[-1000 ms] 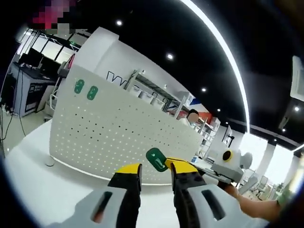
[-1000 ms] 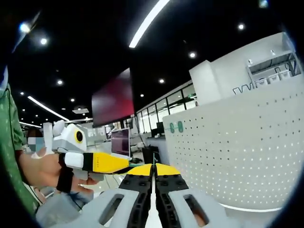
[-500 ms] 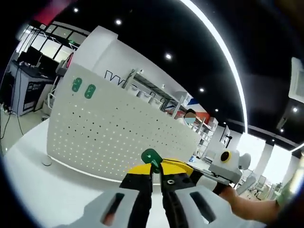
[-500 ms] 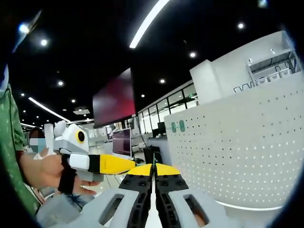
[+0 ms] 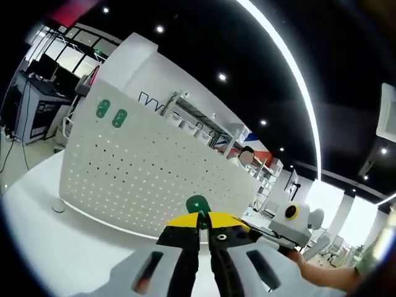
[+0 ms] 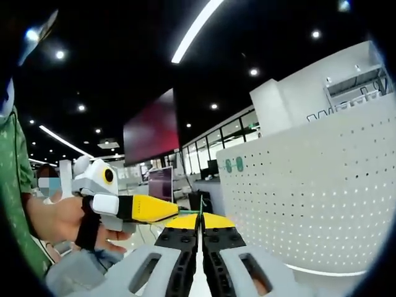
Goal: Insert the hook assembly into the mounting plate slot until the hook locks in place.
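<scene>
On the white desk (image 5: 37, 247) stands a white pegboard (image 5: 154, 179), upright, and it is the one fixed thing to place everything else by. Two green hooks (image 5: 111, 113) already sit side by side near its upper corner; from the right gripper view the same pair (image 6: 234, 164) shows near the board's far top edge.

In front of the pegboard, near its lower edge, the left gripper (image 5: 200, 226) has its yellow-tipped jaws pressed together on a third green hook (image 5: 197, 204), whose rounded top pokes up just above the tips. The hook is near the board but not touching it; no slot is engaged yet.

The right gripper (image 6: 200, 220) is also in front of the pegboard, jaws closed flat against each other. A thin green sliver shows at the seam, but I can't tell whether anything is really pinched there. The left gripper (image 6: 133, 209) comes in beside it, held in a person's hand (image 6: 59, 223).

My worry is the grip: only a small part of the hook seems to be caught, so pressing it against the board could make it twist or slip out. The holes are small and close-set, so a slightly tilted approach could meet plain board, or seat the hook without locking. The light board might also slide on the desk if pushed hard with nothing bracing it.
</scene>
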{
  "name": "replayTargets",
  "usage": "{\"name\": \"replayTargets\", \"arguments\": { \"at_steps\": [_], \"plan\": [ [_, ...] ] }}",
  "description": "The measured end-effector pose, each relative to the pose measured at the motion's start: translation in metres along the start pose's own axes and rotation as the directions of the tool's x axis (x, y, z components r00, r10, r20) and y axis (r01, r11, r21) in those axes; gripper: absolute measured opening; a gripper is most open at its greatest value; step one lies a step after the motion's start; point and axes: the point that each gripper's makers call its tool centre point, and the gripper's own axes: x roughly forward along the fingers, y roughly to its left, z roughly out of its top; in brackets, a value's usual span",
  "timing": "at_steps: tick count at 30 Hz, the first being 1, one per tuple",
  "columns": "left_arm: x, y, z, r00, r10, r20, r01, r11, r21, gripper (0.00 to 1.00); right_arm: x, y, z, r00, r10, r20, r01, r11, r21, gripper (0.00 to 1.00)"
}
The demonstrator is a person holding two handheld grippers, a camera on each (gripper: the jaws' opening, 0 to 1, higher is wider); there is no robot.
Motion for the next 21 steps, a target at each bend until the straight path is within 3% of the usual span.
{"name": "replayTargets", "arguments": {
  "at_steps": [7, 13, 15, 18, 21],
  "plan": [
    [-0.001, -0.001, 0.001, 1.0, 0.003, 0.004, -0.003, 0.998, 0.061, 0.04, 0.001, 0.002, -0.002, 1.0, 0.002, -0.01, -0.002, 1.0, -0.03, 0.0],
    [-0.002, -0.004, 0.002, 1.0, 0.017, -0.001, -0.017, 0.978, 0.206, 0.04, 0.003, 0.002, -0.005, 0.999, -0.003, -0.033, 0.002, 0.999, -0.04, 0.0],
    [-0.002, -0.007, 0.003, 1.0, 0.02, 0.0, -0.019, 0.958, 0.286, 0.03, 0.003, 0.002, -0.005, 0.999, -0.003, -0.04, 0.002, 0.999, -0.039, 0.0],
    [-0.002, -0.013, 0.003, 0.999, 0.031, -0.01, -0.024, 0.91, 0.414, 0.04, 0.004, 0.003, -0.005, 0.999, -0.006, -0.043, 0.005, 0.999, -0.037, 0.0],
    [-0.003, -0.015, 0.002, 0.999, 0.041, -0.019, -0.027, 0.87, 0.493, 0.04, 0.003, 0.003, -0.005, 0.999, -0.006, -0.046, 0.004, 0.999, -0.035, 0.0]
  ]
}}
